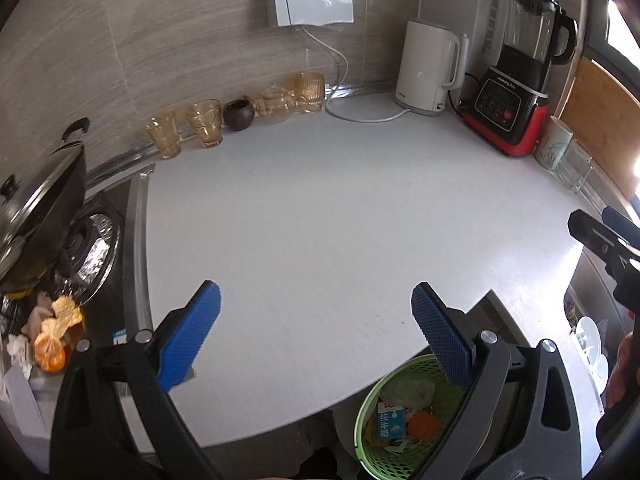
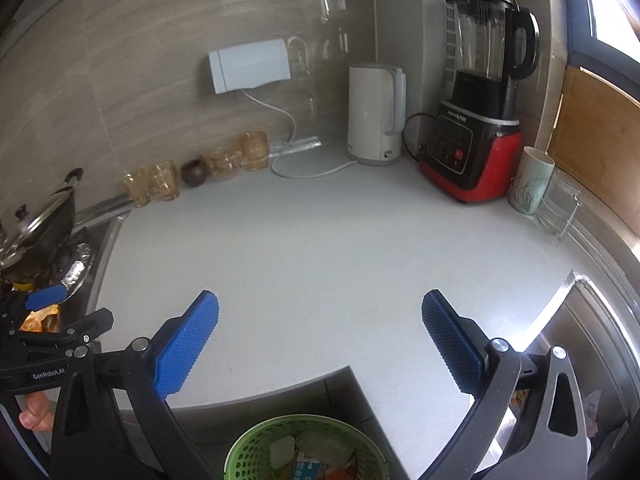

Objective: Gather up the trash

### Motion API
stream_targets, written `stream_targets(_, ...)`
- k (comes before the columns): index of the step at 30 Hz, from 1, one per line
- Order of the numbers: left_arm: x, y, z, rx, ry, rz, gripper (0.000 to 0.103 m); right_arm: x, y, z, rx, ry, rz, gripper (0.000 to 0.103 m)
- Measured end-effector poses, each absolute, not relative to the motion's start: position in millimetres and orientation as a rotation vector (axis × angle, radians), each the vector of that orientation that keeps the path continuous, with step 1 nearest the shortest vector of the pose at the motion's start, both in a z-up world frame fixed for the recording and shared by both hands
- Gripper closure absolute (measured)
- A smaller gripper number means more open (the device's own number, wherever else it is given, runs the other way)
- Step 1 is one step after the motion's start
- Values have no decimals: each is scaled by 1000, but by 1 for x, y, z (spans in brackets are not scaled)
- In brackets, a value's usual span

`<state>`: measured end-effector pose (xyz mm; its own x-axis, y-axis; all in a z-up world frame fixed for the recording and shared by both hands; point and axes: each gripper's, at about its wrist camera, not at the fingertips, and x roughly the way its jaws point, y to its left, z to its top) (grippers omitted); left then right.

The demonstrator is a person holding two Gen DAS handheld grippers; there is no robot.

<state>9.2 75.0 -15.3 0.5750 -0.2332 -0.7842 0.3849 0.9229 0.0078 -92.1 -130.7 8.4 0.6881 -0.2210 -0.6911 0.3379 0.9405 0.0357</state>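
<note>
A green mesh trash basket stands on the floor below the counter's front edge, holding a blue-white carton, an orange scrap and wrappers; it also shows in the right wrist view. Orange peels and crumpled tissue lie at the far left by the stove. My left gripper is open and empty above the white counter. My right gripper is open and empty over the counter's front edge, above the basket. The left gripper's blue pad shows at the left of the right wrist view.
A wok with lid sits on the stove at left. Amber glasses, a dark bowl and a teapot line the back wall. A white kettle, a red-black blender, a mug and a glass cup stand at the back right.
</note>
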Motion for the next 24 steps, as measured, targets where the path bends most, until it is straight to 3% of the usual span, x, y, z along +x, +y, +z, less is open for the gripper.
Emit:
stream_targets(11,35,56,6,151,836,-318,8,-70,-140,15,147,779,-296,2)
stream_targets(24,18,28,86,55,655,-75,8,-49,-162,98,48,615,-134,2)
